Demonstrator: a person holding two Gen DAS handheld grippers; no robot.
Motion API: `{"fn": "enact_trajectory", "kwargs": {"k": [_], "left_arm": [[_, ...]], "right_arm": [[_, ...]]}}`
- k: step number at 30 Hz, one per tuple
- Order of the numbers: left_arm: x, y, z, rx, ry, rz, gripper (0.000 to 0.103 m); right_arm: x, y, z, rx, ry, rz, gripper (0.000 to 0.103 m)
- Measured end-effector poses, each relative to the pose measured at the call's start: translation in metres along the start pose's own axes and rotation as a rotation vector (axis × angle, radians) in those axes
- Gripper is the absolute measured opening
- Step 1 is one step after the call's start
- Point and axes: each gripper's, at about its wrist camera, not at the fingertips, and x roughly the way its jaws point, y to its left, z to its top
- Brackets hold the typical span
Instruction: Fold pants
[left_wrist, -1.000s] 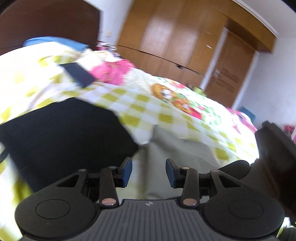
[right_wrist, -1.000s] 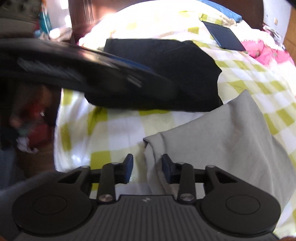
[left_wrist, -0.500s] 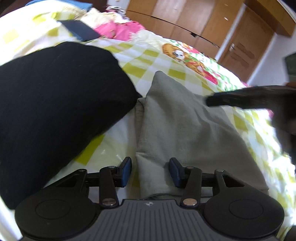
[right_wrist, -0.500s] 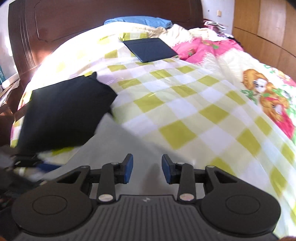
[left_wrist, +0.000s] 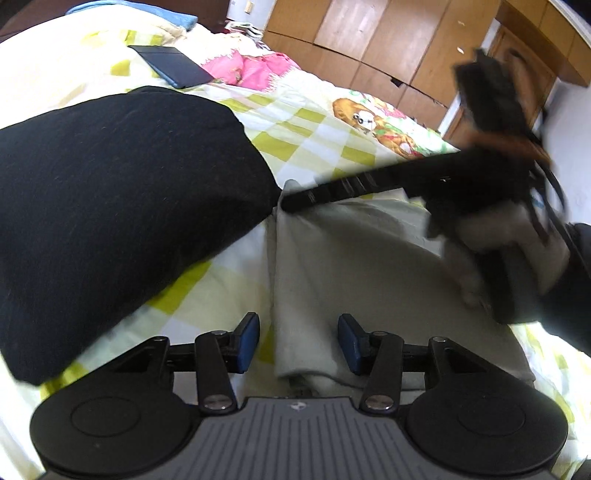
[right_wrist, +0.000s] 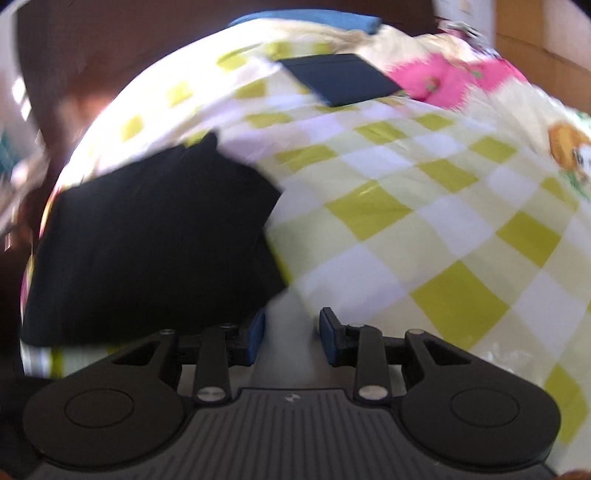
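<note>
The grey pants lie already folded down to a compact slab on the bed, just beside a black folded garment whose edge touches their far corner. The left gripper hangs low over the near edge of the pants with its fingers released, one on each side of the left fold line, the cloth between them but not pinched; this placement looks meant to pin or pick up that edge for the next fold. The right gripper, seen from the left wrist as a dark blurred bar reaching across the far corner of the pants, has grey cloth showing between its blue pads, and its fingers are closing on that spot; the blur leaves it unclear whether they press the fabric yet. Taking opposite ends would let both hands lift the slab evenly. A dark flat case lies well apart, near the pillows.
</note>
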Motion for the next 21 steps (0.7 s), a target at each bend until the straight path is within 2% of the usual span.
{"fn": "enact_trajectory", "kwargs": {"k": [6, 11, 16, 18, 21], "left_arm": [[-0.016, -0.004, -0.006, -0.002, -0.013, -0.014, 0.060], [-0.034, 0.000, -0.006, -0.018, -0.039, -0.042, 0.057], [-0.042, -0.005, 0.000, 0.019, -0.033, -0.031, 0.031], [-0.044, -0.006, 0.002, 0.032, -0.026, -0.025, 0.031], [-0.041, -0.007, 0.006, 0.049, 0.000, -0.007, 0.031]], "right_arm": [[-0.047, 0.002, 0.001, 0.008, -0.093, -0.063, 0.035], [-0.095, 0.018, -0.042, -0.048, -0.054, -0.112, 0.035], [-0.131, 0.049, -0.092, -0.129, -0.020, -0.087, 0.036], [-0.136, 0.061, -0.106, -0.156, 0.002, -0.045, 0.036], [-0.133, 0.078, -0.124, -0.229, 0.018, -0.037, 0.036]]}}
